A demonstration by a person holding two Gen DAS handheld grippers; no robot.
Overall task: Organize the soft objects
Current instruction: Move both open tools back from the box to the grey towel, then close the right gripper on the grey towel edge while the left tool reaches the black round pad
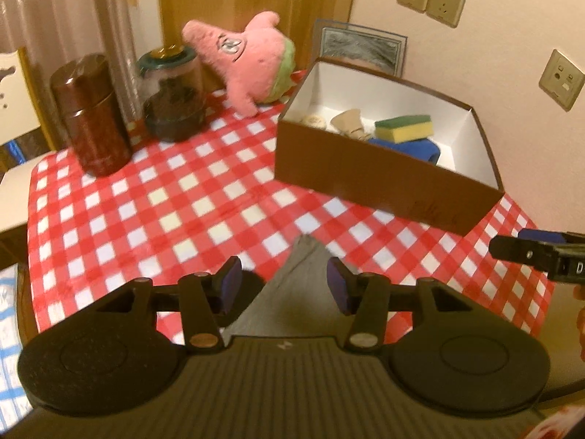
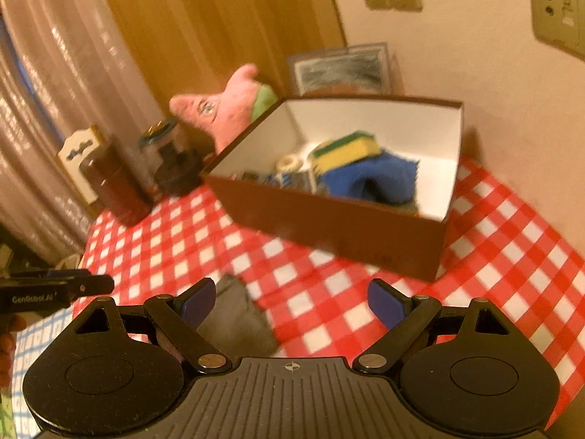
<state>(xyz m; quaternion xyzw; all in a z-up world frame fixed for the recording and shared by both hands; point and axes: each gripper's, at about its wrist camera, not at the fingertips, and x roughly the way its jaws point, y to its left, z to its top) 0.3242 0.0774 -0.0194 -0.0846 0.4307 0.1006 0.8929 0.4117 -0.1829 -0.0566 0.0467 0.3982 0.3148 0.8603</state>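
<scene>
A grey cloth lies on the checked tablecloth near the front edge. My left gripper hovers over it, open, with the cloth showing between its blue pads and no pad pressing on it. My right gripper is open with only tablecloth between its fingers; the grey cloth is just left of it. Beyond stands a brown box holding a yellow-green sponge and a blue cloth. A pink starfish plush leans behind the box's left corner.
A brown canister and a glass jar stand at the table's back left. A framed picture leans on the wall behind the box. A white chair back is at the left. The right gripper's tip enters the left wrist view from the right.
</scene>
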